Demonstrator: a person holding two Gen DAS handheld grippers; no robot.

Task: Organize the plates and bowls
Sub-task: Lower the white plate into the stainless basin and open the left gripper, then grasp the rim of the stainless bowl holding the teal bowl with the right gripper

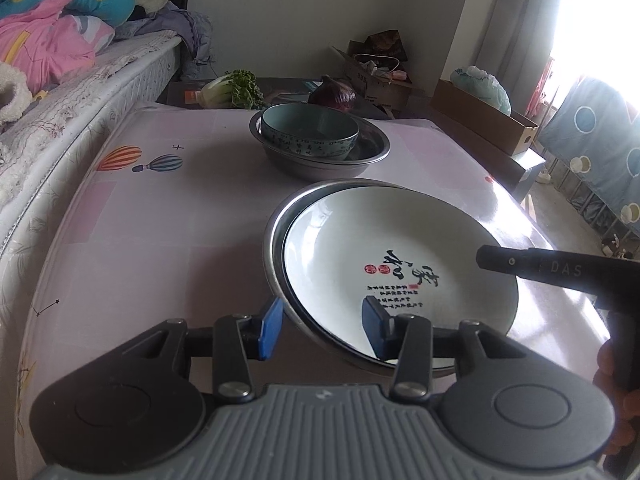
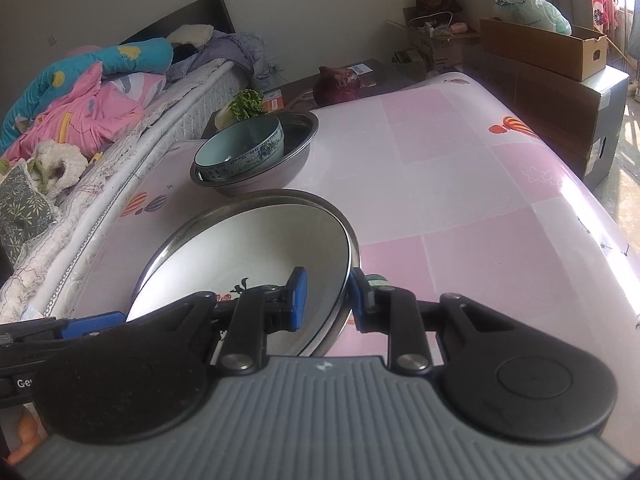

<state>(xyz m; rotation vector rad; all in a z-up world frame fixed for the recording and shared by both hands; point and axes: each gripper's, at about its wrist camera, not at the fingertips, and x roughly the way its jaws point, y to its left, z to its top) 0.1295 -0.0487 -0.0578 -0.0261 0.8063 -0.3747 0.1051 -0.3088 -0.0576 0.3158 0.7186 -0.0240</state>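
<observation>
White plate (image 1: 400,264) with black calligraphy sits inside a shallow steel dish (image 1: 276,236), lower right of centre on the pink bench (image 1: 160,216). Left gripper (image 1: 323,326) fingers apart, straddling the near rim of plate and dish. Right gripper (image 2: 326,300) also apart, one finger inside, one outside the rim. Upper centre: teal bowl (image 1: 310,130) in a steel basin (image 1: 372,148). Bed (image 1: 60,92) at left.

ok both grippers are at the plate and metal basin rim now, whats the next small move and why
Probably close the left gripper: its blue pads straddle the near rim of the white plate and steel basin with a visible gap. The right gripper also brackets the stack's rim, its jaws not clearly closed, so gripping on both sides should come before any lift.
</observation>
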